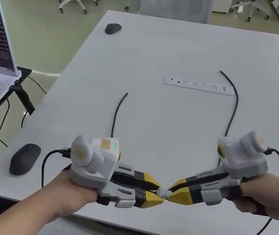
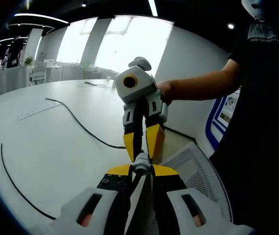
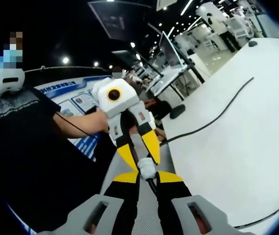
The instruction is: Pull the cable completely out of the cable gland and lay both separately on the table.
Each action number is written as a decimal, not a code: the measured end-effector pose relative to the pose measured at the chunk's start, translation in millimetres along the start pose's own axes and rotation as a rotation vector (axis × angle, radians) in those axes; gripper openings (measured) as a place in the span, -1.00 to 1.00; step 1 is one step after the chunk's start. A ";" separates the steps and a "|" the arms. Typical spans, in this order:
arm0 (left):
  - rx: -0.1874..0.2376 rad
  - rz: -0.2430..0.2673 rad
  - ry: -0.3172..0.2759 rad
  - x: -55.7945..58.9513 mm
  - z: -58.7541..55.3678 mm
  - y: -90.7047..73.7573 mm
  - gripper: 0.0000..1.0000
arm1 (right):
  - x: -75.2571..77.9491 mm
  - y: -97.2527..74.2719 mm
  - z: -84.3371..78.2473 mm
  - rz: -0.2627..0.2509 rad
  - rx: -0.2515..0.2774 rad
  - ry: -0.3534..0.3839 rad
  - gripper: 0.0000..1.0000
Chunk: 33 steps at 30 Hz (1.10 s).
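The cable gland [image 1: 163, 194] hangs in the air at the near edge of the table [image 1: 178, 122], caught between the left gripper [image 1: 155, 194] and the right gripper [image 1: 173, 188], which meet tip to tip. The left fingers [image 2: 117, 170] are closed narrowly on the gland, while the right fingers [image 3: 171, 176] are closed on the dark cable [image 3: 152, 186] running back from it. Farther off on the table lie a loose black lead [image 1: 116, 113], a white power strip [image 1: 198, 84] and, at the far edge, a mouse [image 1: 112, 28].
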<state>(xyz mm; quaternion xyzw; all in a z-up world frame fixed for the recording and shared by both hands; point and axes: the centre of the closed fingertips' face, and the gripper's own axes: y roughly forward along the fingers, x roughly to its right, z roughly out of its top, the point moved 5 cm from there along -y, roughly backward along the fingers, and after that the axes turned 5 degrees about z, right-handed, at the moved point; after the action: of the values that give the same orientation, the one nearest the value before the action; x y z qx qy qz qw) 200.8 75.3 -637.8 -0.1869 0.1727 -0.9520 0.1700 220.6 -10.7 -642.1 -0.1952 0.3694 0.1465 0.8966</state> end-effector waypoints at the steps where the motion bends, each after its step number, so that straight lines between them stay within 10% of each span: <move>1: 0.001 0.000 -0.002 -0.1 -0.1 -0.6 -0.70 | -0.3 0.5 0.8 -0.004 0.002 -0.029 -0.83; 15: 0.002 -0.007 -0.046 -0.4 -4.3 -2.1 -0.71 | -8.2 4.3 2.2 -0.144 -0.111 -0.341 -0.85; 33: 0.031 0.005 -0.125 -5.7 -3.3 -2.9 -0.70 | -20.1 11.8 2.0 -0.472 -0.297 -0.871 -0.85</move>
<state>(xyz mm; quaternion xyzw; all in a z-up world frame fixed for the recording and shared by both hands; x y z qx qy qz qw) 203.7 80.9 -641.3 -0.2428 0.1475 -0.9406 0.1859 203.2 -1.7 -629.2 -0.3193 -0.1171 0.0586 0.9386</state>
